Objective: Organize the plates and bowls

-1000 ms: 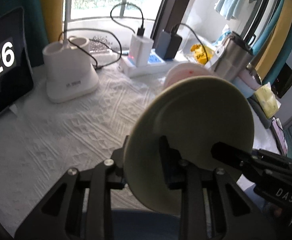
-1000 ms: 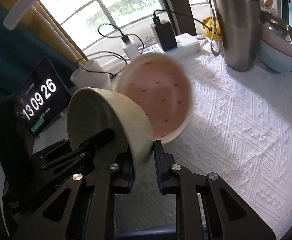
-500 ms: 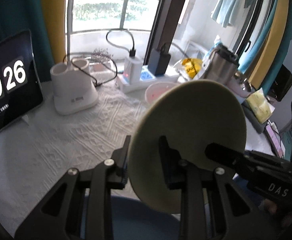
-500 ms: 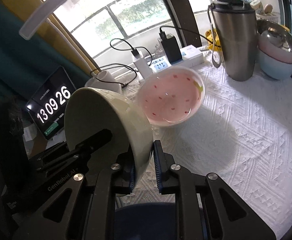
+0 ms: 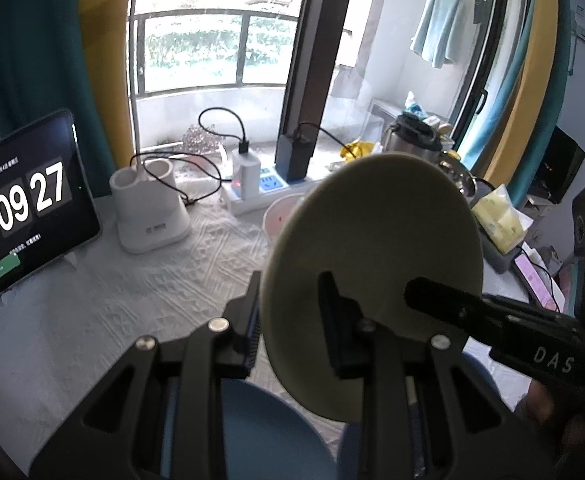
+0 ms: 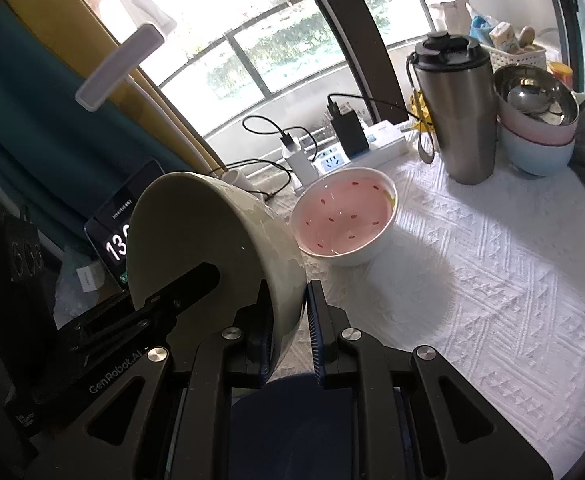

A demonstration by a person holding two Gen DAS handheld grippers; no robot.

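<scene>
Both grippers, left (image 5: 292, 320) and right (image 6: 290, 326), are clamped on the same green bowl (image 5: 372, 280), held tilted on edge above a blue plate (image 5: 252, 432), probably so it can drop onto it, pink bowl (image 6: 344, 222) sitting farther back.

The green bowl (image 5: 372, 272) hides most of the pink bowl (image 5: 282, 216) in the left wrist view. The blue plate (image 5: 252, 436) is cut off at the near edge. The tablet clock (image 6: 118, 236) is half hidden in the right view.
</scene>
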